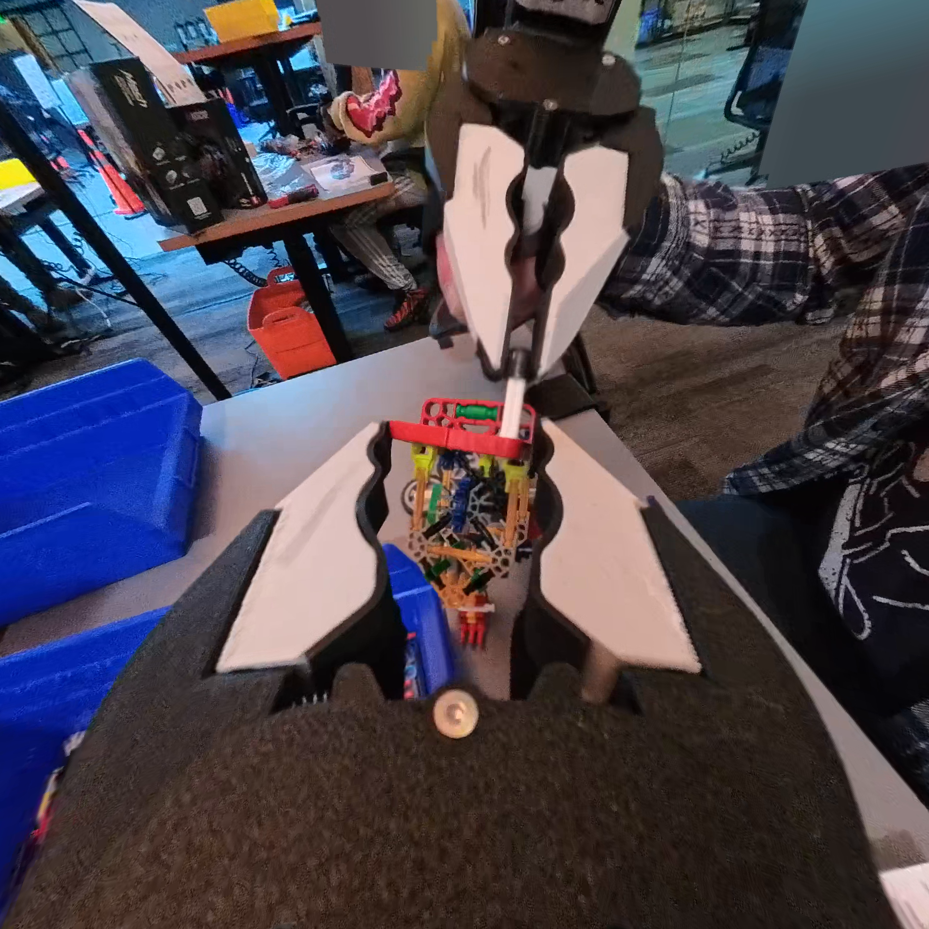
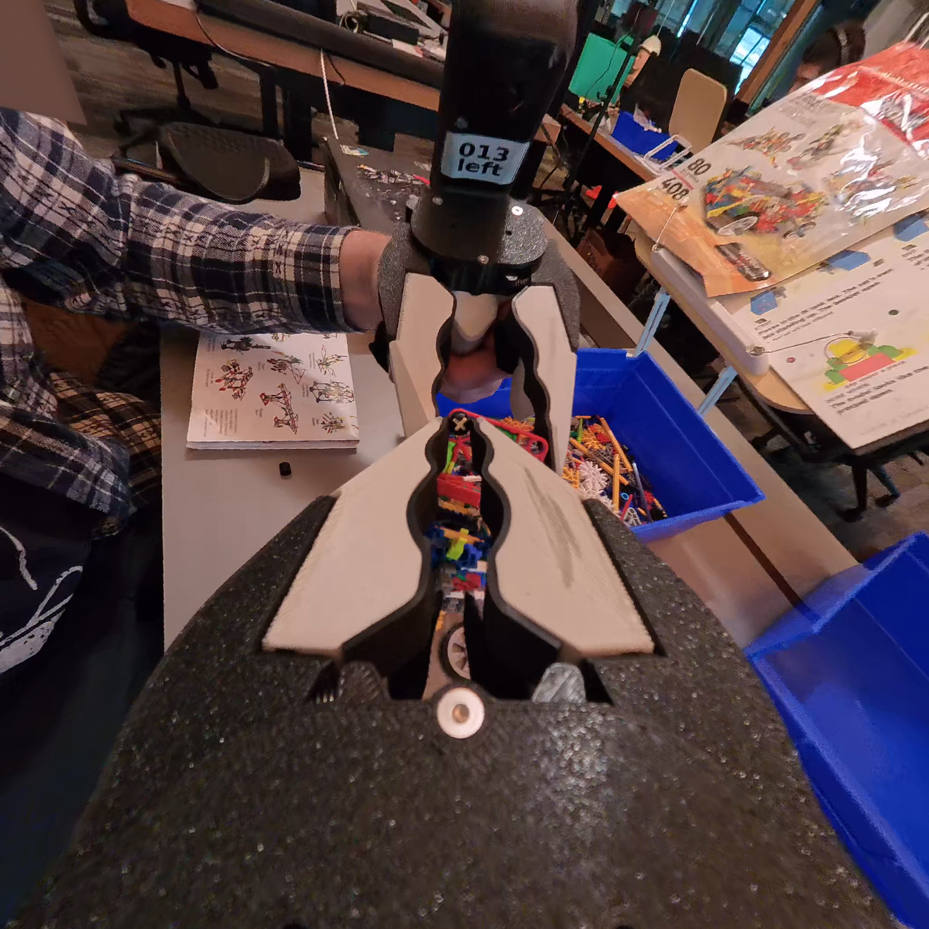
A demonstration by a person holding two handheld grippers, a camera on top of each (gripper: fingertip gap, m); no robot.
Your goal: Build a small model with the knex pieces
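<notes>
The pale grey tabletop (image 1: 281,427) carries everything here, with big blue plastic bins (image 1: 90,482) standing on it to my left side; one open blue bin (image 2: 668,432) is heaped with loose coloured rods and connectors. An open instruction booklet with printed model drawings (image 2: 274,389) lies flat on the table, well apart from that bin. Between my two tools stands the multicoloured construction-toy model (image 1: 467,518) — yellow, blue, black and grey rods and connectors under a flat red top panel (image 1: 460,437), with a small grey wheel at one side. My left gripper (image 1: 460,442) has its white fingers spread to the width of that red panel, one finger against each end of it, so it clasps the model at the top. My right gripper (image 2: 460,427) has its fingers drawn nearly together, pinching a short white rod with a black end (image 1: 515,397); the rod's lower tip sits in the red lattice connector (image 1: 480,417) behind the panel, just beside a green rod (image 1: 475,412) clipped there. From the right wrist, only the rod's black end shows between my fingertips.
</notes>
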